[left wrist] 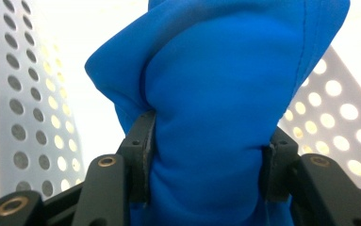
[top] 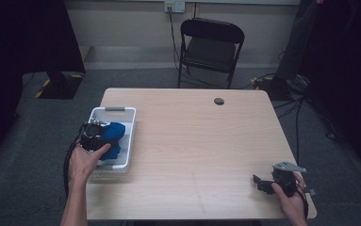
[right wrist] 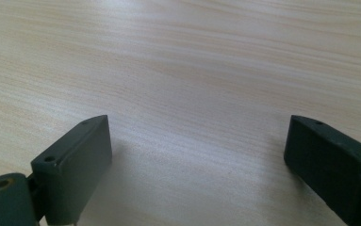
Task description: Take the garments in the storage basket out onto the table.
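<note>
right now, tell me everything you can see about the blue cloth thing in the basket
The blue cloth thing is soft, plain bright blue fabric with a stitched seam, bunched and padded-looking. It sits in the white perforated basket at the table's left edge. The left gripper is shut on it, both pads pressing dents into its sides.

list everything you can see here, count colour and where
cloth: 1, blue, in the basket, clamped by the left gripper
basket: 1, white, perforated, left edge of the table
table: 1, light wood, centre, with a dark round hole near its far edge
chair: 1, black, folding, behind the table
wall socket: 1, white, on the far wall
left gripper: 1, black, in the basket, shut on the cloth
right gripper: 1, black, open, over bare table at its near right corner
hands: 2, one on each gripper
</note>
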